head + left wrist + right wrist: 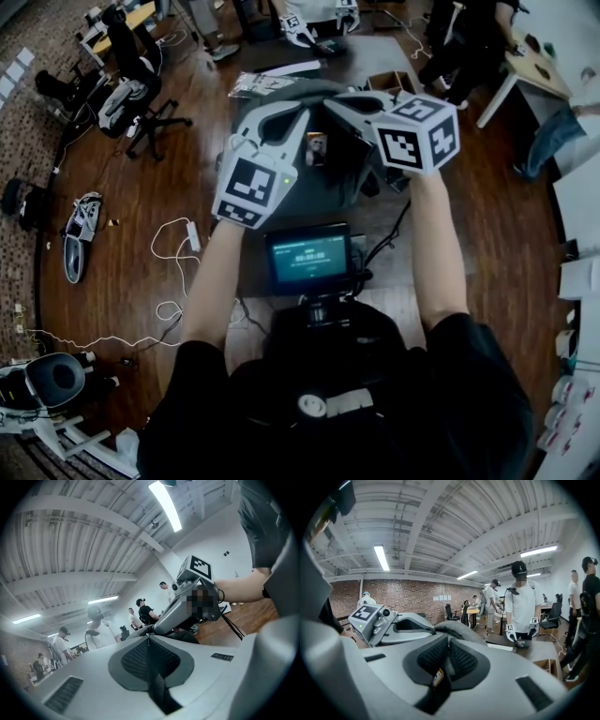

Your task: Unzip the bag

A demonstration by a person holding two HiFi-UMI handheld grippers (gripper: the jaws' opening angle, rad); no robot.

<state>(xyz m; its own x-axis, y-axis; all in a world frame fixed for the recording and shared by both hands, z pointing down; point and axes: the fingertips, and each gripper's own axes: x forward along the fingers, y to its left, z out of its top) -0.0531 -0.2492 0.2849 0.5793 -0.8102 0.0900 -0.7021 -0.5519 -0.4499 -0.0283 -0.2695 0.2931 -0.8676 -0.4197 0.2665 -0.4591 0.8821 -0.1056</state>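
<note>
The dark grey bag [323, 192] stands on a table in front of me, and both grippers reach into its top from either side. My left gripper [302, 120] is shut, with a dark strip of the bag [159, 691] running down between its pads. My right gripper [339, 105] is shut on a small yellow-marked zipper tab [437, 678]. In the right gripper view the bag's rounded top [457, 631] bulges just past the jaws, with the left gripper [449, 641] beside it. What the tips touch is hidden in the head view.
A small screen [309, 258] hangs at my chest below the bag. A cardboard box [392, 82] and papers [272, 80] lie on the table behind it. Office chairs [131, 94], floor cables [178, 244] and several standing people [520, 604] surround the table.
</note>
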